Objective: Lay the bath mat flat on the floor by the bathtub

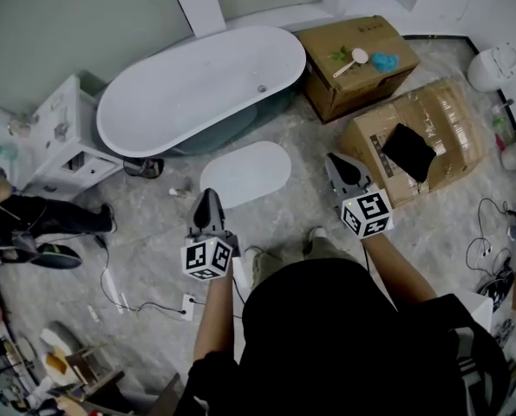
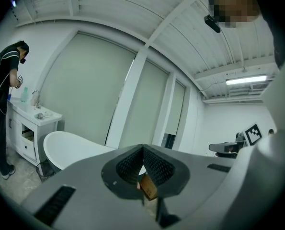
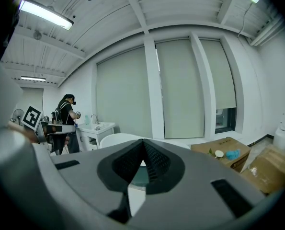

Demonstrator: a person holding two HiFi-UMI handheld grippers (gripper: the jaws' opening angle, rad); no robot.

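Bath mat is a white oval that already looks flat on the floor, right beside the bathtub, with no fold or raised edge visible from the head view. Its long axis runs lower-left to upper-right, roughly parallel to the tub's near side.

Left gripper has its fingers clenched shut and grasps nothing. In the left gripper view the pads meet at the tip, and a small brown shape shows only through the gap below them. It looks like background, not something held.

Right gripper also has its fingers clenched together, empty. The right gripper view shows only tub and floor through the gap below the tips.

Key relation: the mat lies ahead of both grippers and between them, down on the floor, while both point nearly level toward the tub. The mat's lower-left end is just ahead of the left fingers. Its upper-right end is near the right gripper but off toward the left hand, so the left hand is nearer. Neither gripper touches the mat.

Judgement: placement looks done or nearly so. Any last straightening would mean reaching down and forward, left hand first, and tugging along the long axis.

Cardboard boxes sit to the right, well clear of the mat. Another person stands at far left.
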